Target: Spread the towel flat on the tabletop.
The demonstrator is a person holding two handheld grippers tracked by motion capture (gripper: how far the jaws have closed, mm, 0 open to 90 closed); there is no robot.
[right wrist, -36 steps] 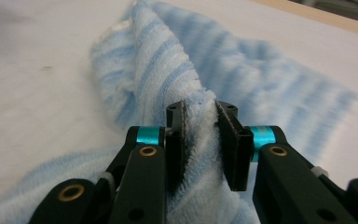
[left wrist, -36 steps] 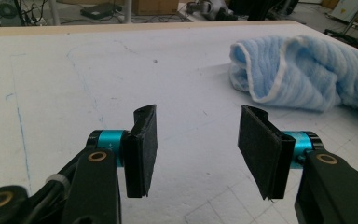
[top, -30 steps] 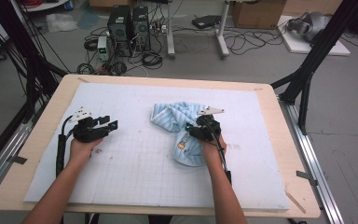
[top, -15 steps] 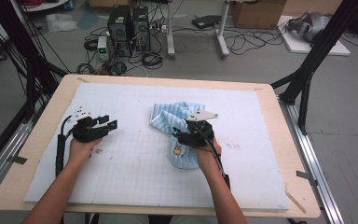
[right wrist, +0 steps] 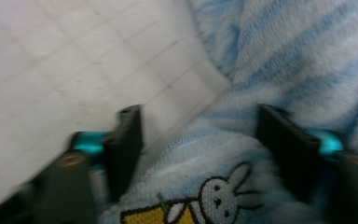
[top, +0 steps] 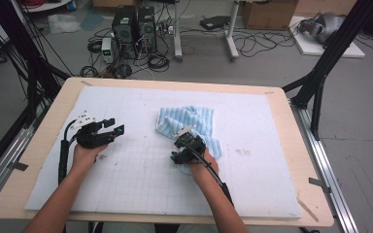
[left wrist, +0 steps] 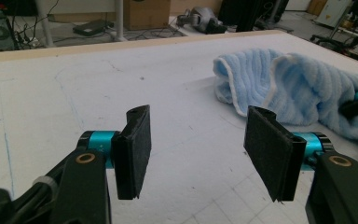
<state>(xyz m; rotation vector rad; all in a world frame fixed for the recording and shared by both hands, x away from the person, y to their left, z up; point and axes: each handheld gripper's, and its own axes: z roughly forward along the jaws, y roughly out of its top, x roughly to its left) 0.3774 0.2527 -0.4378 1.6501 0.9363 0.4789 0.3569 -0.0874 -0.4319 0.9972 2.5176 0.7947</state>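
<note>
One desk, wooden-edged, spans the middle of the high view; one white gridded mat covers most of it. One light-blue striped towel lies crumpled at the centre of the frame, its lower part under the right hand; in the right gripper view an embroidered rabbit patch shows at the lower middle. Two claws are present. The left claw, centre-left of the high view, stands open over bare mat, well apart from the towel; its jaws have just been opening, with nothing between them. The right claw, just below centre, straddles the towel's near edge; its jaws have just been closing, with towel cloth between them, and whether the pads press on it cannot be told through the blur. Compared with the earlier frame, the right claw has shifted leftward and toward the bottom of the frame along the towel, whose lower end now looks shorter; the left claw has kept its place.
</note>
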